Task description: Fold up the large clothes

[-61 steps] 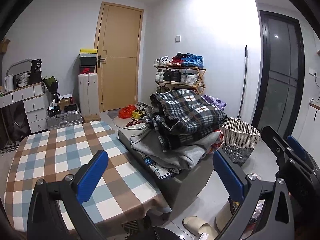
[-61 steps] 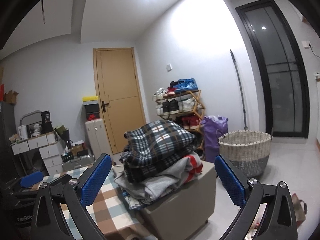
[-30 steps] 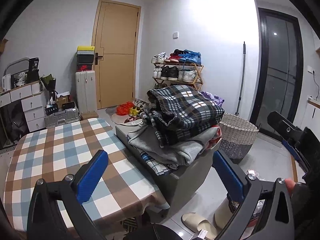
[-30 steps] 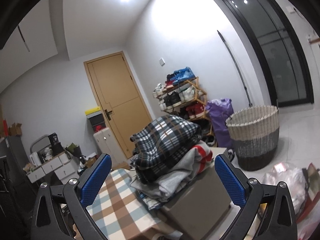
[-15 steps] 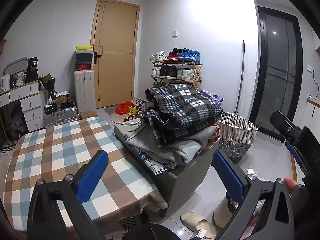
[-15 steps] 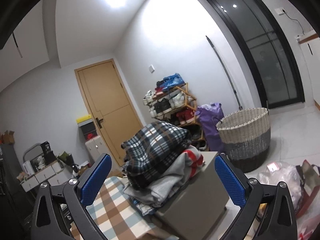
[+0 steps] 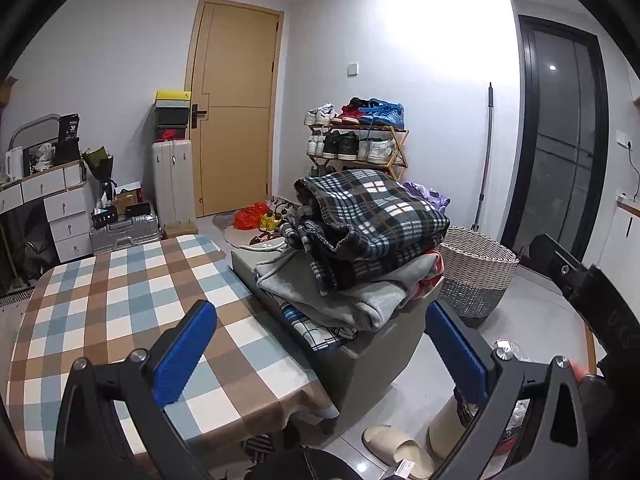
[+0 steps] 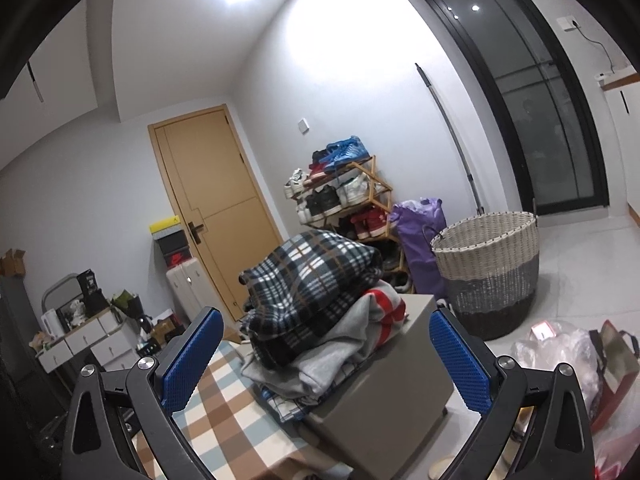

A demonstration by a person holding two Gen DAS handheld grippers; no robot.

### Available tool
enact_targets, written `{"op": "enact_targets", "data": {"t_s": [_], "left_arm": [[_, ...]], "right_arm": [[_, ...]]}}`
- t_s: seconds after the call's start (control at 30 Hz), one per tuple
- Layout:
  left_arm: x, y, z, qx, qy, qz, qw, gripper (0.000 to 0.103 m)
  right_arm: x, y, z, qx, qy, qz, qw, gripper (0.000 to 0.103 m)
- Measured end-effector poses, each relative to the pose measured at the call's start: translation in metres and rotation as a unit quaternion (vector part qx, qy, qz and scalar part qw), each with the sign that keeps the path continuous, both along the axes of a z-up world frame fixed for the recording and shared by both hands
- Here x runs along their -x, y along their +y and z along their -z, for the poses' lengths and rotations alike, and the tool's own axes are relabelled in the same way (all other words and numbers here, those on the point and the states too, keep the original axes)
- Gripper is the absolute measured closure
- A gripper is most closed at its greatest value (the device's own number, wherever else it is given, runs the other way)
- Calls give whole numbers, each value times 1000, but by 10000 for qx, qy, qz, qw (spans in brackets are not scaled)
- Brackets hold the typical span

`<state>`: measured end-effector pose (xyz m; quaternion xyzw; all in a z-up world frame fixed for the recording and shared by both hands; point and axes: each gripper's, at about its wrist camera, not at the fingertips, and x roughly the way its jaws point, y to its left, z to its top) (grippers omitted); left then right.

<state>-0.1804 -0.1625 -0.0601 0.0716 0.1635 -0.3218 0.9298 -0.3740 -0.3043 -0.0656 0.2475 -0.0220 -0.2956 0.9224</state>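
Clothes pile (image 7: 360, 248), plaid blanket (image 8: 312, 276) topmost, heaped on grey box (image 8: 396, 392) beside checked table (image 7: 120, 300); left gripper (image 7: 320, 344) and right gripper (image 8: 324, 356) both spread, empty, aimed at pile, likely for reaching it

A fuzzy plaid fleece blanket (image 7: 372, 216) tops soft grey sweatshirt cloth (image 7: 340, 300) on a matt grey fabric ottoman (image 8: 384, 412). The desk (image 7: 120, 300) wears a smooth checked cloth. Each claw, left (image 7: 320, 348) and right (image 8: 326, 352), has matt black plastic arms and dimpled blue rubber pads (image 8: 192, 360). A woven wicker basket (image 8: 488, 264) stands on glossy floor tiles (image 8: 580, 272).
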Motion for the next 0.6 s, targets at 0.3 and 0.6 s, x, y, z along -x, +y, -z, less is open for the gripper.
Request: {"op": "enact_targets", "data": {"t_s": [0.3,0.6], "left_arm": [[-6,5,1,39,58,-140,9999,1],[-13,10,0,218,124,9,9997,1]], "right_arm": [[-3,-1,1,-107,58,-68,9999,0],[-12,0,1,-98,79,-77,9999,0]]}}
